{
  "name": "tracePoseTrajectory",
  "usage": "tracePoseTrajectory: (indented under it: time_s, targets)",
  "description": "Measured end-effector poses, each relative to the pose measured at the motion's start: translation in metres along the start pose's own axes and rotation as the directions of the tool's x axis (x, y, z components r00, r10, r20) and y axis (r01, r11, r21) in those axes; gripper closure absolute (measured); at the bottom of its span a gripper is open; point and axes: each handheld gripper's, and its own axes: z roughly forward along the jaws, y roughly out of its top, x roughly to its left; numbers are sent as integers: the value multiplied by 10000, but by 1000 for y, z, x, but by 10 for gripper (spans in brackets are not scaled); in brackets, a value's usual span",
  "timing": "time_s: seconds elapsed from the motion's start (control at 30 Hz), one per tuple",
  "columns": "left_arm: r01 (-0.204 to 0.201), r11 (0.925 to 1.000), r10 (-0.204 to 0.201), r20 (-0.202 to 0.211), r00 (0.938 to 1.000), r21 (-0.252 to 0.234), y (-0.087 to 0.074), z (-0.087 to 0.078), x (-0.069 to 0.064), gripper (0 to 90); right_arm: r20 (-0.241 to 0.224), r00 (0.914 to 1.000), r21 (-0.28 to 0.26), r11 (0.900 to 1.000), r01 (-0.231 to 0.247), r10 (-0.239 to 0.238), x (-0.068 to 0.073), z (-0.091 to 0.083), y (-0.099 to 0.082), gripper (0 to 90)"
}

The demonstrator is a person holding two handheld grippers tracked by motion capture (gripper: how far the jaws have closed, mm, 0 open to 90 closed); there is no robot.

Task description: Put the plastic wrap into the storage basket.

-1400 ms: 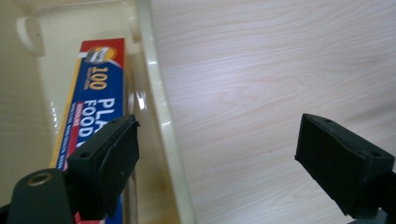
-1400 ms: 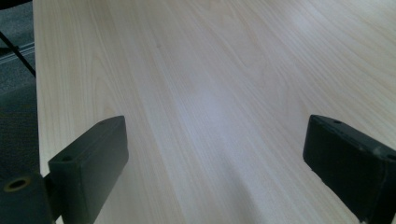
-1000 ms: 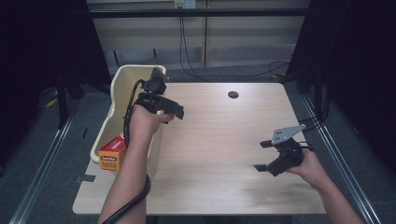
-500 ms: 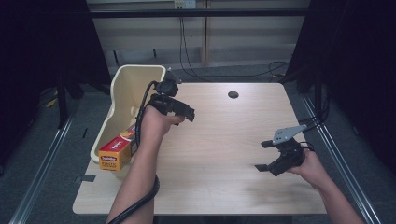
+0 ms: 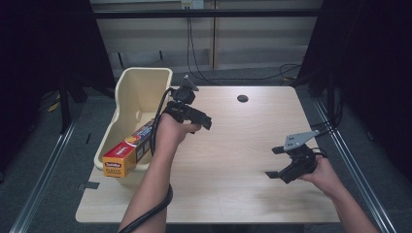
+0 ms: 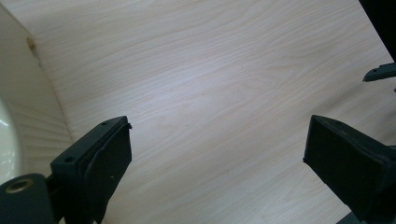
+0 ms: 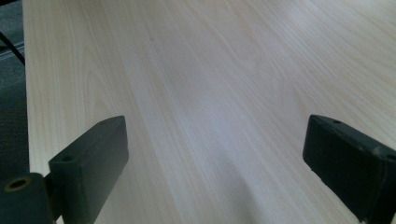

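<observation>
My left gripper [image 5: 204,121] is held over the table just right of a cream plastic bin [image 5: 132,94]. Its jaws stand wide apart in the left gripper view [image 6: 217,135], with bare wood between them and the bin's wall [image 6: 18,116] at the left edge. A long orange and yellow box [image 5: 127,149] lies tilted in the bin, its near end poking over the rim. My right gripper [image 5: 273,162] hovers low at the table's right side, open. Between its jaws the right gripper view [image 7: 217,135] has bare wood.
The light wood table [image 5: 233,145] has a round cable hole [image 5: 242,98] near its far edge. The bin overhangs the table's left edge. Dark curtains flank both sides, and cables hang behind the table. A tip of the other gripper [image 6: 379,72] shows far right.
My left gripper has moved right, away from the bin and out over the table. The box stays in the bin. The right gripper has barely moved.
</observation>
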Motion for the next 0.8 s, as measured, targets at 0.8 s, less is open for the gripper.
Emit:
tracePoseTrajectory:
  time_s: [0.8]
  targets:
    - [-622, 9979, 610, 646, 9960, 158, -7, 32, -15, 73, 79, 10000, 78, 10000, -2, 2, -1, 1, -4, 67]
